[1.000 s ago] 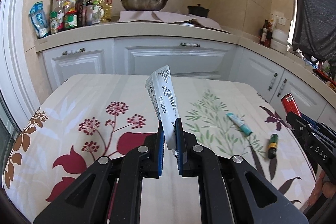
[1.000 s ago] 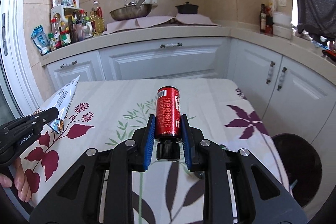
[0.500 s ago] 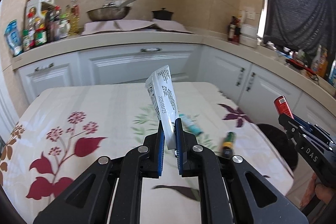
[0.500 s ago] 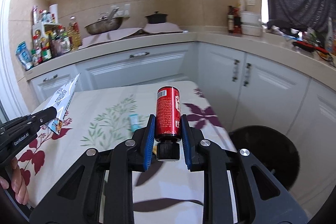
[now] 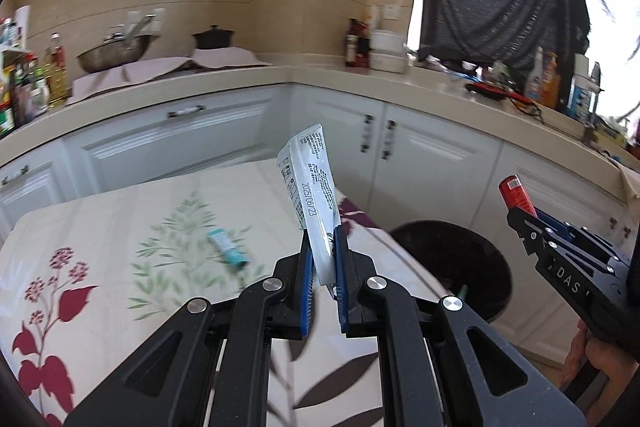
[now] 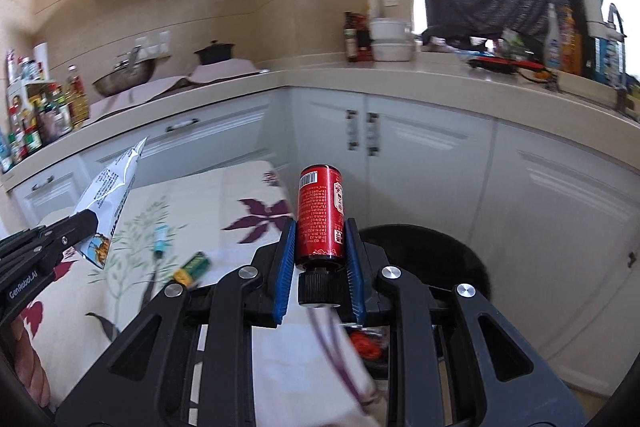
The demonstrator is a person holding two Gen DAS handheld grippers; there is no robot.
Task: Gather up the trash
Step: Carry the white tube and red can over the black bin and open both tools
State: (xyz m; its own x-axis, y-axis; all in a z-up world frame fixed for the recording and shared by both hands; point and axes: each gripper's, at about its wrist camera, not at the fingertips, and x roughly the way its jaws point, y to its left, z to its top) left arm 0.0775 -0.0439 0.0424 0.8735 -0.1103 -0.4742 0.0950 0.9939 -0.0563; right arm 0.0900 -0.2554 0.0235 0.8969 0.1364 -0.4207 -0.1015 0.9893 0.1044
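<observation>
My left gripper (image 5: 323, 255) is shut on a white printed wrapper (image 5: 312, 183) that stands up between the pads, above the table's right part. It also shows in the right wrist view (image 6: 108, 195). My right gripper (image 6: 320, 243) is shut on a red bottle (image 6: 321, 213) with a black cap, held near the table's right edge. The bottle also shows in the left wrist view (image 5: 515, 193). A dark round trash bin (image 5: 456, 259) stands on the floor right of the table; it also shows in the right wrist view (image 6: 424, 251).
A floral tablecloth covers the table (image 5: 100, 227). On it lie a teal tube (image 5: 226, 251) and a green and yellow marker (image 6: 192, 267). White cabinets (image 5: 432, 163) and a cluttered countertop run behind and to the right of the bin.
Both grippers have swung to the right with their loads still held. The trash bin has come further into both views, nearer the centre.
</observation>
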